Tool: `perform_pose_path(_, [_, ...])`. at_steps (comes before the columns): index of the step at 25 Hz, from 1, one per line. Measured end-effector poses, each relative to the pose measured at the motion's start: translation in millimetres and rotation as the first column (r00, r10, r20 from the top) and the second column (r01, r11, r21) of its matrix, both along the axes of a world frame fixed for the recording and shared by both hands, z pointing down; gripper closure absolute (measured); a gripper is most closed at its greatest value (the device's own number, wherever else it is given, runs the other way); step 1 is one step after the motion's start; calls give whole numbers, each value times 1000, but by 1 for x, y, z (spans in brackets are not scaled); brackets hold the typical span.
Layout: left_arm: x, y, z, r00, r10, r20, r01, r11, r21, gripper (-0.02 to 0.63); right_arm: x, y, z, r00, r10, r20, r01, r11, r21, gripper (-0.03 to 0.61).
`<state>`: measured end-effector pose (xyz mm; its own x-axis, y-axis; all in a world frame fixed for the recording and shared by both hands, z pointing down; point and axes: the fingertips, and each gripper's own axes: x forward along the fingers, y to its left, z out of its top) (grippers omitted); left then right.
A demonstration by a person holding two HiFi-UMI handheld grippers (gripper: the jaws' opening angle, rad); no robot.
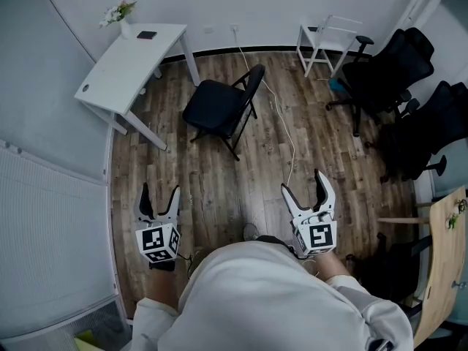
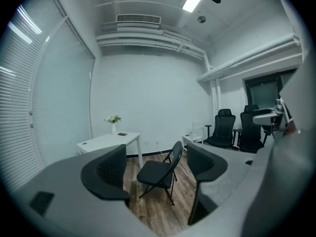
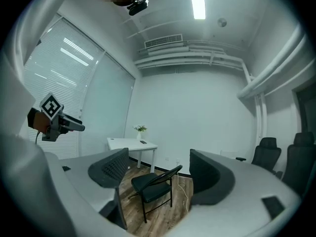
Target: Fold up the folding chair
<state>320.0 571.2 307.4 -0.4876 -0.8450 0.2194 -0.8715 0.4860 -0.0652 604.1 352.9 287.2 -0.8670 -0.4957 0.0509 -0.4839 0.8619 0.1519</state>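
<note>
A black folding chair (image 1: 223,107) stands unfolded on the wood floor, a good way ahead of me, its seat toward the white desk. It shows between the jaws in both gripper views, small and far (image 2: 159,174) (image 3: 153,184). My left gripper (image 1: 159,199) is held low at the left, jaws apart with nothing between them. My right gripper (image 1: 307,187) hangs at the right, jaws spread wide and empty. Neither touches the chair.
A white desk (image 1: 128,64) with a flower vase (image 1: 121,17) and a small dark item stands left of the chair. A white cable (image 1: 281,126) runs across the floor. Black office chairs (image 1: 395,75) and a white stool (image 1: 325,42) crowd the right side.
</note>
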Motion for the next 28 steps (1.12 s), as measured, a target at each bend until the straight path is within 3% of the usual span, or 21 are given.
perform_pose_path(7, [10,1,15,998,-63,-24,62,997,-40,227,-10,-28,11,996,-76,-43,75,997,-26,198])
perform_pose_path(14, [-33,-7,34,996,-70,-58,66,995,-72,227,-59,-36,17,994,-93,-52,92,995,-29,199])
perform_pose_path(22, [-121,-58,46,996,41,-85,-46,997,-67,227,-120,-57,21,996,19,-87,-22,999,-31,202])
perform_pose_path(28, [-218,-79,48,987,132,-93,-139,988,-64,227,-205,-61,10,991,100,-91,-102,995,-12,202])
